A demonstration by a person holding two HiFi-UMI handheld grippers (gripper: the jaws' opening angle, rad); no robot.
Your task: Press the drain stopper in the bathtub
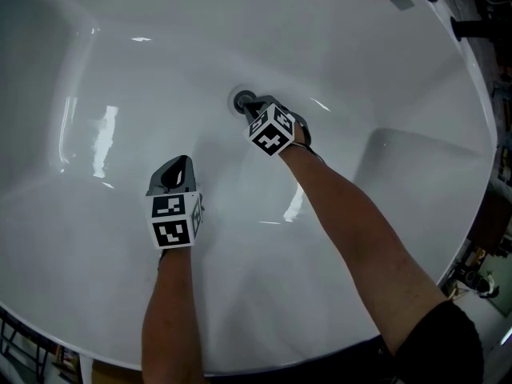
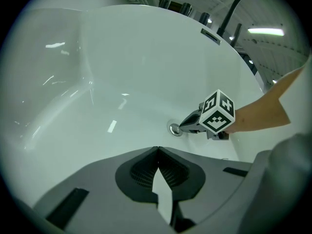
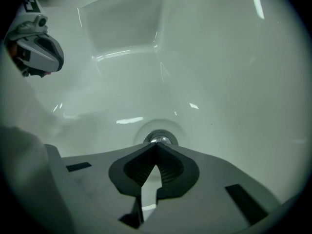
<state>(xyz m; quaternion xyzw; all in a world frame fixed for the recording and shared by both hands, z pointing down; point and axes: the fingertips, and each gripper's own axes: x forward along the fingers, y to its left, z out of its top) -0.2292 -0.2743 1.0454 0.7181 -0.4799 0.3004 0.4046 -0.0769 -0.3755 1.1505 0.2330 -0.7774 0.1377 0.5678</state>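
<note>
The drain stopper [image 1: 239, 99] sits in the floor of the bathtub [image 1: 112, 62]. The right gripper [image 1: 250, 105], jaws together and empty, has its tips at the stopper, apparently touching it. The left gripper [image 1: 181, 166], jaws also together and empty, hangs well apart.

You get bright overhead light from a ceiling strip light [image 2: 265, 31], white glare streaks on the glossy bathtub [image 1: 120, 70], and gripper views that bend and darken toward their round edges.

No readable text, no labels or brands, no numbers or signs in any view
</note>
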